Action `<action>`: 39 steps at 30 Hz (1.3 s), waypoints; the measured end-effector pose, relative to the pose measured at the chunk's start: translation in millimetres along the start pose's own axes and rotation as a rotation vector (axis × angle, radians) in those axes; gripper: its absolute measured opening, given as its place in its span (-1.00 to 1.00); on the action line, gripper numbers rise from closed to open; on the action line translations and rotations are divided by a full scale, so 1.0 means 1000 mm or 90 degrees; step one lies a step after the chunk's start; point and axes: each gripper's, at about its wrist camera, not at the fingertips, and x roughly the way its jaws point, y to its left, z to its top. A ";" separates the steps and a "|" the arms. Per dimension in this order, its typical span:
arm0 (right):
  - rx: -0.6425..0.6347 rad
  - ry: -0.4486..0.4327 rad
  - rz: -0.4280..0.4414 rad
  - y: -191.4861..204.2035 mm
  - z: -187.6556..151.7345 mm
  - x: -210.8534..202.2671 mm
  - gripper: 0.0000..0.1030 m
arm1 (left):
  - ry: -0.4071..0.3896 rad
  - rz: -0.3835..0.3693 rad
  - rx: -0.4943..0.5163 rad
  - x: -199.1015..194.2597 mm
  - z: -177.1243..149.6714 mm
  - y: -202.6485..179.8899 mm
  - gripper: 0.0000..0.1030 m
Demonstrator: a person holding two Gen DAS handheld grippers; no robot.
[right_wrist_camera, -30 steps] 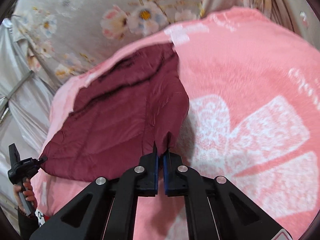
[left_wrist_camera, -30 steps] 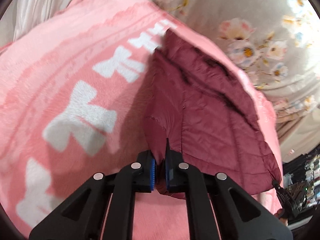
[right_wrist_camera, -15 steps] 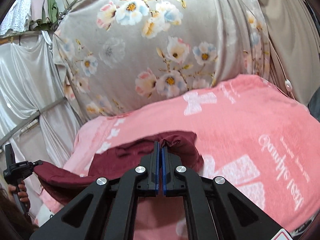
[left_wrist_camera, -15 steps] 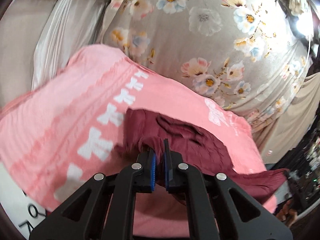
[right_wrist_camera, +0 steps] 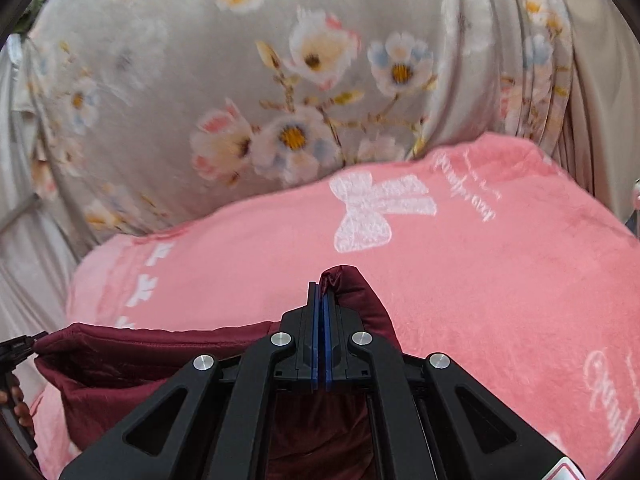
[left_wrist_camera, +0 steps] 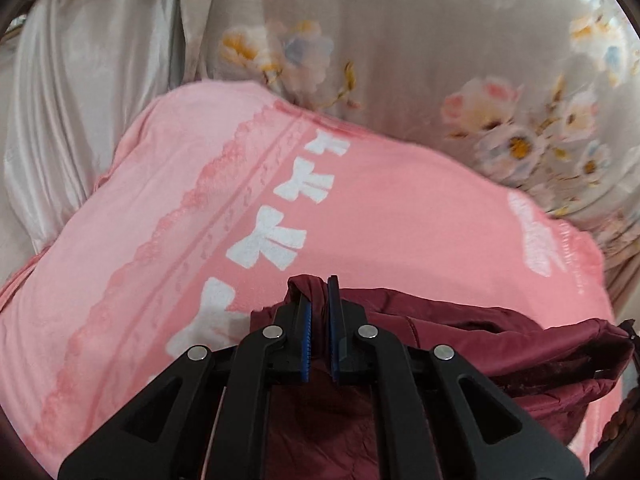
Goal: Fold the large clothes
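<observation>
Nearest, the left tongs [left_wrist_camera: 318,300] pinched a bunched edge of the maroon quilted jacket [left_wrist_camera: 500,344], and the right tongs [right_wrist_camera: 321,300] were clamped on another edge, the garment sagging between them above the pink blanket [right_wrist_camera: 500,280]. It looked light, soft and slippery, best held at seamed edges. Beyond hung a floral curtain [right_wrist_camera: 320,80].

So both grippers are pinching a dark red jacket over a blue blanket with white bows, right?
Not quite: the blanket is pink, not blue, as the left wrist view shows. The rest holds: the left gripper and right gripper each pinch the dark red jacket, and the bows are white.
</observation>
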 end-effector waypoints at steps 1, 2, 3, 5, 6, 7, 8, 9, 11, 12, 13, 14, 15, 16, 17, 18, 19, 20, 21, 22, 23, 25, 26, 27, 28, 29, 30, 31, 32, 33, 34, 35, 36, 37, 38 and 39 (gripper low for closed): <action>0.000 0.018 -0.013 0.001 -0.002 0.024 -0.98 | 0.013 0.013 0.003 0.018 0.001 -0.002 -0.86; -0.002 0.033 -0.022 0.002 -0.005 0.040 -0.98 | 0.029 0.029 0.003 0.040 0.000 -0.003 -0.86; -0.003 0.046 -0.030 0.003 -0.008 0.055 -0.98 | 0.047 0.039 0.008 0.058 -0.002 -0.003 -0.85; -0.008 0.073 -0.045 0.003 -0.017 0.083 -0.98 | 0.079 0.056 0.012 0.092 -0.009 -0.003 -0.84; -0.008 0.084 -0.050 0.001 -0.020 0.094 -0.98 | 0.095 0.062 0.014 0.109 -0.013 -0.003 -0.83; -0.006 0.098 -0.054 -0.001 -0.024 0.107 -0.98 | 0.103 0.064 0.013 0.121 -0.017 -0.002 -0.83; -0.003 0.108 -0.055 -0.002 -0.028 0.114 -0.98 | 0.109 0.063 0.015 0.128 -0.020 -0.002 -0.82; 0.000 0.117 -0.056 -0.005 -0.032 0.122 -0.98 | 0.112 0.062 0.014 0.134 -0.022 -0.002 -0.81; 0.004 0.134 -0.059 -0.009 -0.038 0.134 -0.98 | 0.108 0.058 0.013 0.143 -0.027 -0.002 -0.79; 0.007 0.140 -0.059 -0.011 -0.042 0.139 -0.98 | 0.106 0.057 0.015 0.145 -0.028 -0.004 -0.77; 0.011 0.148 -0.060 -0.013 -0.045 0.144 -0.98 | 0.104 0.057 0.017 0.148 -0.029 -0.005 -0.76; 0.015 0.154 -0.060 -0.014 -0.047 0.149 -0.98 | 0.097 0.052 0.022 0.152 -0.032 -0.006 -0.75; 0.019 0.158 -0.060 -0.016 -0.050 0.152 -0.98 | 0.092 0.050 0.024 0.155 -0.033 -0.006 -0.73; 0.024 0.162 -0.059 -0.018 -0.052 0.155 -0.98 | 0.080 0.044 0.020 0.157 -0.036 -0.005 -0.72; 0.029 0.166 -0.057 -0.019 -0.053 0.158 -0.97 | 0.071 0.037 0.012 0.157 -0.037 -0.004 -0.71; 0.033 0.169 -0.054 -0.021 -0.054 0.160 -0.97 | 0.065 0.032 0.004 0.157 -0.037 -0.003 -0.70; 0.041 0.172 -0.047 -0.023 -0.055 0.162 -0.95 | 0.062 0.027 -0.002 0.158 -0.037 -0.001 -0.70; 0.047 0.176 -0.040 -0.024 -0.056 0.164 -0.92 | 0.061 0.022 -0.007 0.159 -0.037 0.000 -0.69; 0.052 0.178 -0.034 -0.026 -0.056 0.164 -0.91 | 0.062 0.017 -0.010 0.160 -0.036 0.001 -0.69; 0.057 0.179 -0.029 -0.027 -0.055 0.165 -0.90 | 0.063 0.013 -0.012 0.161 -0.036 0.002 -0.69; 0.067 0.178 -0.017 -0.029 -0.054 0.164 -0.87 | 0.064 0.008 -0.016 0.161 -0.035 0.003 -0.68; 0.087 0.166 0.006 -0.034 -0.049 0.153 -0.74 | 0.067 -0.007 -0.027 0.157 -0.032 0.008 -0.64; 0.092 0.153 0.006 -0.034 -0.046 0.143 -0.60 | 0.071 -0.010 -0.031 0.152 -0.030 0.012 -0.57; 0.094 0.128 0.010 -0.034 -0.042 0.128 -0.51 | 0.068 -0.009 -0.037 0.142 -0.027 0.016 -0.37; 0.092 0.106 0.013 -0.034 -0.038 0.114 -0.32 | 0.049 0.005 -0.042 0.127 -0.024 0.021 -0.14; 0.083 0.073 0.016 -0.030 -0.033 0.094 -0.18 | 0.020 0.025 -0.045 0.111 -0.021 0.025 0.33; 0.070 0.056 0.018 -0.025 -0.029 0.080 -0.16 | -0.014 0.036 -0.041 0.094 -0.017 0.027 0.50; 0.043 0.044 0.025 -0.013 -0.026 0.067 -0.12 | -0.038 0.041 -0.032 0.079 -0.012 0.027 0.50; 0.022 0.046 0.031 -0.003 -0.024 0.063 -0.04 | -0.048 0.046 -0.022 0.069 -0.007 0.024 0.50; -0.014 0.064 0.042 0.016 -0.025 0.064 0.00 | -0.048 0.040 -0.016 0.062 -0.002 0.018 0.50; -0.036 0.081 0.051 0.028 -0.029 0.068 0.01 | -0.040 0.020 -0.012 0.057 0.001 0.011 0.50; -0.075 0.113 0.065 0.053 -0.036 0.079 0.01 | -0.029 -0.004 -0.005 0.054 0.003 0.001 0.50; -0.096 0.131 0.072 0.067 -0.043 0.087 0.01 | -0.015 -0.026 0.010 0.053 0.003 -0.012 0.50; -0.124 0.152 0.077 0.085 -0.050 0.097 0.01 | -0.004 -0.040 0.026 0.052 0.000 -0.023 0.50; -0.158 0.170 0.076 0.105 -0.057 0.109 0.01 | 0.018 -0.058 0.062 0.054 -0.006 -0.045 0.50; -0.192 0.185 0.067 0.121 -0.064 0.120 0.01 | 0.036 -0.067 0.086 0.057 -0.012 -0.060 0.50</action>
